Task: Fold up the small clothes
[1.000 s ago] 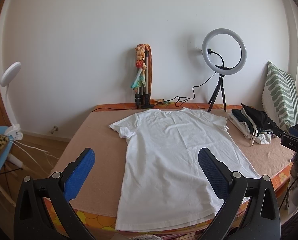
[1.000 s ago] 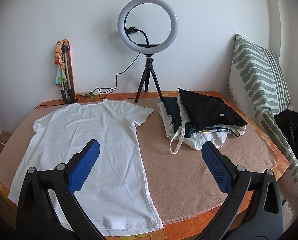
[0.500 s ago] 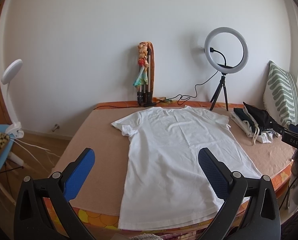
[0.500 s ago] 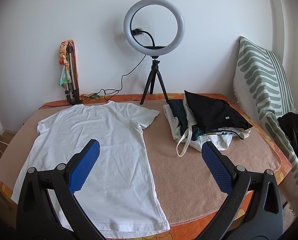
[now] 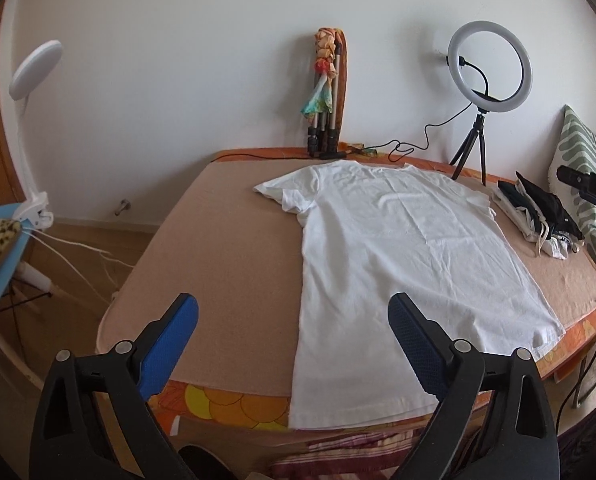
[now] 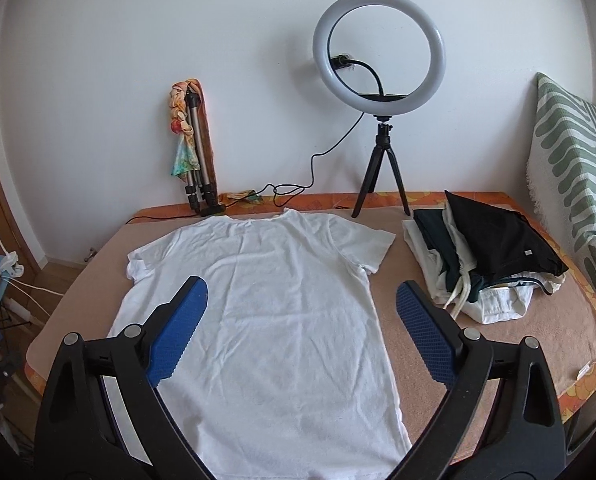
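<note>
The bed (image 6: 538,344), covered in a tan blanket with an orange patterned edge, fills most of both views. A white T-shirt (image 6: 274,304) lies flat on it, collar at the far side by the wall, hem at the near edge, sleeves spread left and right. Nothing is folded yet, as I judge it.

The hem sits right at the near edge of the bed, so a careless tug toward the near side could drag the shirt off the blanket. The fabric is thin and lightly creased; a pinch that catches only the top layer would likely peel it away from the layer beneath and leave a crooked fold.

To the right, a pile of clothes (image 6: 494,256) lies near the right sleeve, with a pale strap trailing toward the shirt. A wide sweep of that sleeve could snag it.

At the far edge a ring light (image 6: 380,48) stands on a small tripod just beyond the right shoulder, its cable running along the wall; a high lift of the collar could knock it.

The left gripper (image 5: 294,328) hangs with jaws wide apart and empty over the near left side of the shirt. The right gripper (image 6: 302,312) is likewise spread and empty, above the shirt's middle.
</note>
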Demonstrator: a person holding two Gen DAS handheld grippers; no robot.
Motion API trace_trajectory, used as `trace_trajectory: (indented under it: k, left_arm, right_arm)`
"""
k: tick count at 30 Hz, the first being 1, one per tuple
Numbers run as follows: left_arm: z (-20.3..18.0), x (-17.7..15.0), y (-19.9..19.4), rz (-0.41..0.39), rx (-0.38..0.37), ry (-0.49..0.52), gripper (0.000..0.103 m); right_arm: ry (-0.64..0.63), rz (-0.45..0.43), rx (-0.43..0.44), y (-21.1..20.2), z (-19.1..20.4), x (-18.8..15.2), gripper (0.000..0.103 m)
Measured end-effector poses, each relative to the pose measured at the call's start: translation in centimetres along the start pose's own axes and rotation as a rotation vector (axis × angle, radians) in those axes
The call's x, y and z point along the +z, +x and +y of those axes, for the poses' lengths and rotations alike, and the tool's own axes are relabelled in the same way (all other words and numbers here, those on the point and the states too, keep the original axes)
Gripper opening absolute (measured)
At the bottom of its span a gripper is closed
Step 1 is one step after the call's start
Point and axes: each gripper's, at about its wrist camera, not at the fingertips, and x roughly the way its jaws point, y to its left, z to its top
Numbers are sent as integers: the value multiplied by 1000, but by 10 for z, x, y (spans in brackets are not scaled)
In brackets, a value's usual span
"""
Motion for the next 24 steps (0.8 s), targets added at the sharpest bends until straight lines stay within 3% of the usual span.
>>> trace_trajectory:
  k: [4, 9, 15, 24]
  left_arm:
    - [14, -24, 24, 115, -78, -66, 80]
    - [18, -46, 48, 235, -141, -98, 52]
    - [24, -56, 63, 279, -148, -116, 47]
    - [29, -60, 76, 316, -162, -125, 43]
  right_arm:
    - [-25, 42, 137, 26, 37, 22, 97]
    - [-146, 106, 237, 65, 106, 47, 95]
    - [-227, 199, 302, 126, 177, 61, 91]
    - [-291, 346, 352, 229, 252, 62, 84]
